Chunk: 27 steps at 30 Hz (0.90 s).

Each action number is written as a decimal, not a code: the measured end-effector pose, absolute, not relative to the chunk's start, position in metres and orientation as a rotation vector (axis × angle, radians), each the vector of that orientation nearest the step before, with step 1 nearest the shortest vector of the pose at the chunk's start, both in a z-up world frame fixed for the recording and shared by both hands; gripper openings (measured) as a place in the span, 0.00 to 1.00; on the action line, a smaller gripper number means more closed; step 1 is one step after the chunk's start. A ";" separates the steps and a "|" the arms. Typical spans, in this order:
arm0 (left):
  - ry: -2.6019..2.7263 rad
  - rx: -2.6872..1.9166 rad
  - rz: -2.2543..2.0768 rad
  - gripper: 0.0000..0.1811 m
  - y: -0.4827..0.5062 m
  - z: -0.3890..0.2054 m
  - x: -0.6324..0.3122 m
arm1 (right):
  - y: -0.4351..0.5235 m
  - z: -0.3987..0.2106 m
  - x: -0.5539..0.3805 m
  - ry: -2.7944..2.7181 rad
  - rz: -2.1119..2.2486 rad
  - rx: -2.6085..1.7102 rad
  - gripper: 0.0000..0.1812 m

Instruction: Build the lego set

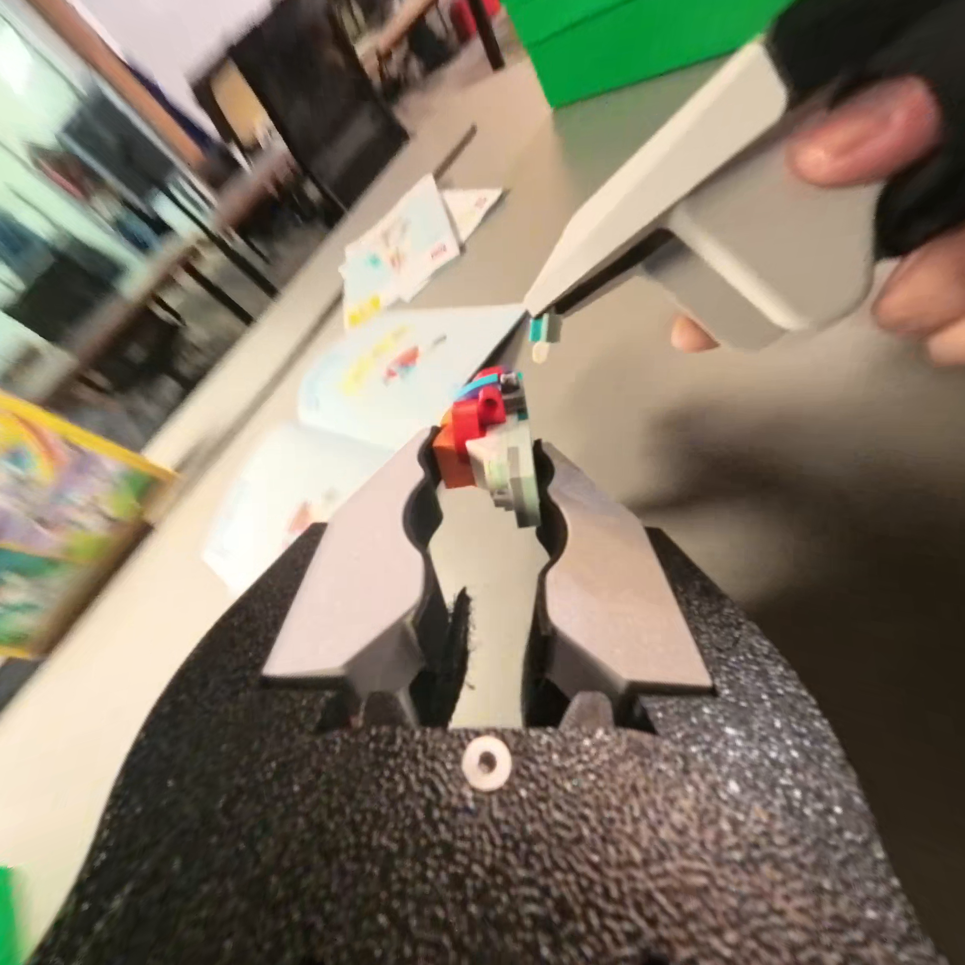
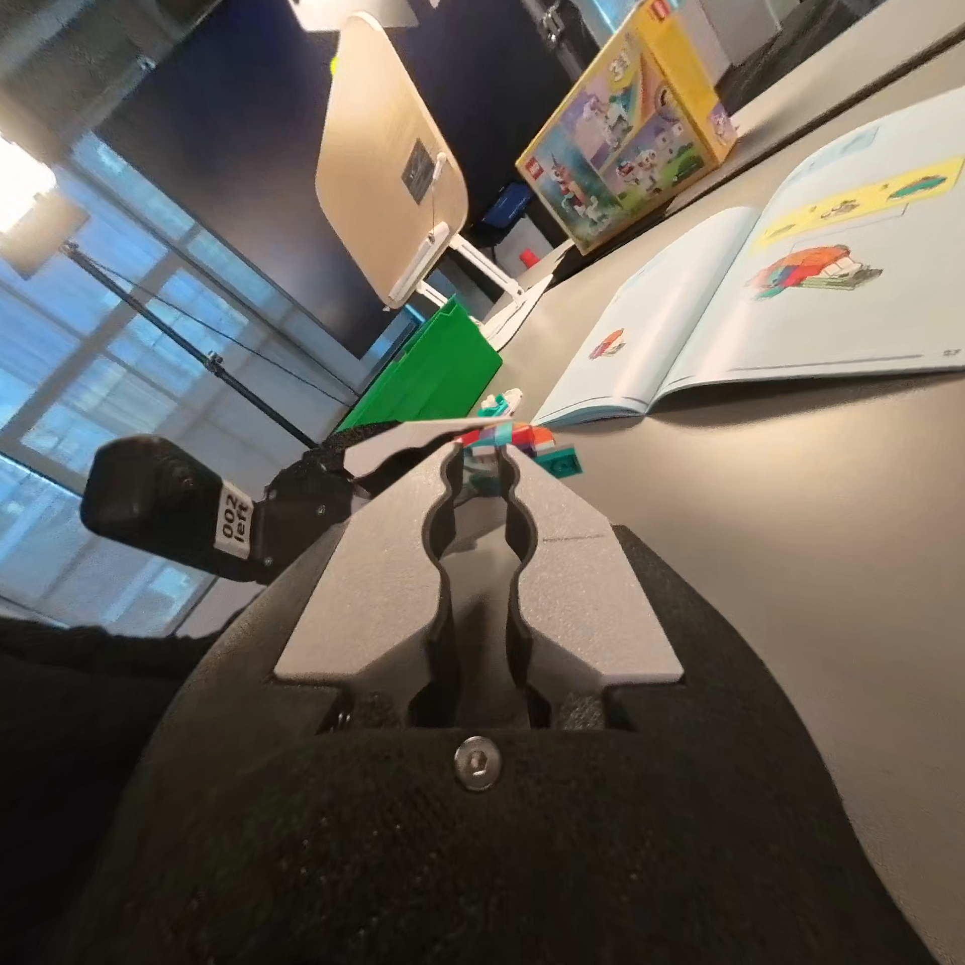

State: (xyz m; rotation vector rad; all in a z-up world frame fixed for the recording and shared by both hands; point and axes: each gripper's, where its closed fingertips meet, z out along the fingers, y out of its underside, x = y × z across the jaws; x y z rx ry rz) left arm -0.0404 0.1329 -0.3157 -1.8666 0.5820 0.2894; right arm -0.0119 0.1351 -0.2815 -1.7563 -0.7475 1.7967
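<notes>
Left wrist view smears with motion blur, edges bowed by the wide lens; daylight pours through the windows far left, soft shadow darkening the table.

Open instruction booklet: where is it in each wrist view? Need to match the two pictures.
Left wrist view: open instruction booklet lies blurred at centre-left on the grey table, just beyond the left claw, which grips the multicoloured lego assembly.
Right wrist view: booklet fills the upper right, pages facing up.
Shared landmark: the yellow lego box.
</notes>
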 end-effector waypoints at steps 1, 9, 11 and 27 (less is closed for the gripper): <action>0.552 -1.900 0.238 0.17 0.133 -0.320 -0.041 | 0.137 -0.283 -0.014 -0.733 1.798 -1.776 0.06; 0.520 -1.934 0.174 0.17 0.131 -0.328 -0.046 | 0.143 -0.290 -0.021 -0.534 2.090 -1.925 0.06; 0.554 -1.873 0.243 0.17 0.131 -0.324 -0.046 | 0.142 -0.284 -0.019 -0.599 2.063 -1.850 0.06; 0.710 -1.402 0.666 0.18 0.120 -0.264 -0.029 | 0.110 -0.239 -0.002 -0.986 1.696 -1.179 0.06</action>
